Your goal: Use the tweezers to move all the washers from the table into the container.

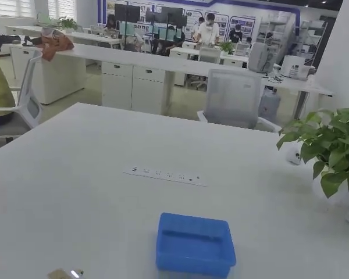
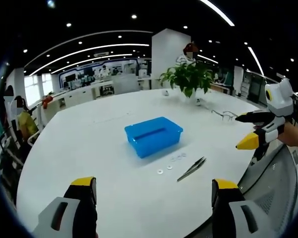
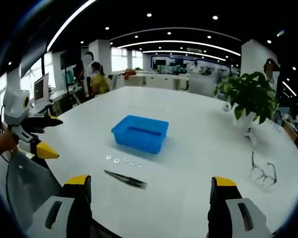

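A blue container (image 2: 153, 136) (image 3: 139, 133) (image 1: 195, 244) sits on the white table. Several small washers (image 2: 171, 163) (image 3: 123, 160) lie in a row on the table just in front of it. Dark tweezers (image 2: 191, 169) (image 3: 125, 179) rest flat on the table beside the washers, nearer the edge. My left gripper (image 2: 153, 184) (image 3: 53, 138) is open and holds nothing, hovering off the table's edge. Opposite it, my right gripper (image 3: 150, 181) (image 2: 240, 131) also stands open, with nothing between its yellow-tipped fingers.
A potted plant (image 1: 334, 145) (image 2: 188, 77) (image 3: 248, 94) stands on the table's far side. A pair of glasses (image 3: 263, 171) (image 2: 223, 115) lies near one edge. A power strip (image 1: 166, 174) is set into the table beyond the container. An office chair (image 1: 232, 99) stands behind the table.
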`<state>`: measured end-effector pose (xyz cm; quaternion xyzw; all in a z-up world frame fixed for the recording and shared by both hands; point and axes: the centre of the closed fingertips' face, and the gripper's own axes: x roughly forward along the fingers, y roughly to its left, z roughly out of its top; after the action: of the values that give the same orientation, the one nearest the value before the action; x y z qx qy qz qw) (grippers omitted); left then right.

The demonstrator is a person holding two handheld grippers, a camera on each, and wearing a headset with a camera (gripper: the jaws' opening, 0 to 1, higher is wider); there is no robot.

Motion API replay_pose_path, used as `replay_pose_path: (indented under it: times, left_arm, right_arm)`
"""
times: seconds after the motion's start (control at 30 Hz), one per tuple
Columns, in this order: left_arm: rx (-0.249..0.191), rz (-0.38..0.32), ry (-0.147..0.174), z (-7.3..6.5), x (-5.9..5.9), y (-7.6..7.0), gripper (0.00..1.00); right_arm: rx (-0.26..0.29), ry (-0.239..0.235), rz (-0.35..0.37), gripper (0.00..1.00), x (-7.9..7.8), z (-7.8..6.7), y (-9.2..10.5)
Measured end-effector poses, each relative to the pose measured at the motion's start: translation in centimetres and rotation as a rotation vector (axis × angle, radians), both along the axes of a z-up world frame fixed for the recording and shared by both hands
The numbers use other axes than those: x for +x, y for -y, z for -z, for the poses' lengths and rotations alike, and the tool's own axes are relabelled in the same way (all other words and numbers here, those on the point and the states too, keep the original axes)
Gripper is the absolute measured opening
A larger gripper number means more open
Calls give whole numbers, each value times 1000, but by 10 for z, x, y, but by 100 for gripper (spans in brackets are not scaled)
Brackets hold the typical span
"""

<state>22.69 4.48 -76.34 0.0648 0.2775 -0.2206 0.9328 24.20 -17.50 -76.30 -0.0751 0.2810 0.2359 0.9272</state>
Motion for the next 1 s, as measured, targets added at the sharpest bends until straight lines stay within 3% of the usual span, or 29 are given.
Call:
replay_pose_path:
  times: [0.33,0.5,0.57,0.7,0.8,0.9,1.0]
  left_arm:
    - [3,60,-7,3,2,9,92]
    - [-15,181,-41,7,-1,30,66]
    - [-16,213,-55,12,0,37,61]
    - [33,304,-70,24,4,47,40]
    - [50,369,-103,36,5,56,33]
    - [61,392,-99,45,13,62,24]
    - [60,433,-134,58,15,71,22]
  right_arm:
    - [-12,-13,-19,99,-1,4,-3]
    - [-7,-32,-10,97,-1,8,1]
    - [7,-48,-4,97,-2,9,1]
    - [13,-60,1,96,-2,11,2]
    - [8,-69,-2,95,-3,13,2]
    - [3,-80,-2,95,-4,15,2]
    - [-6,-100,-1,94,-5,20,3]
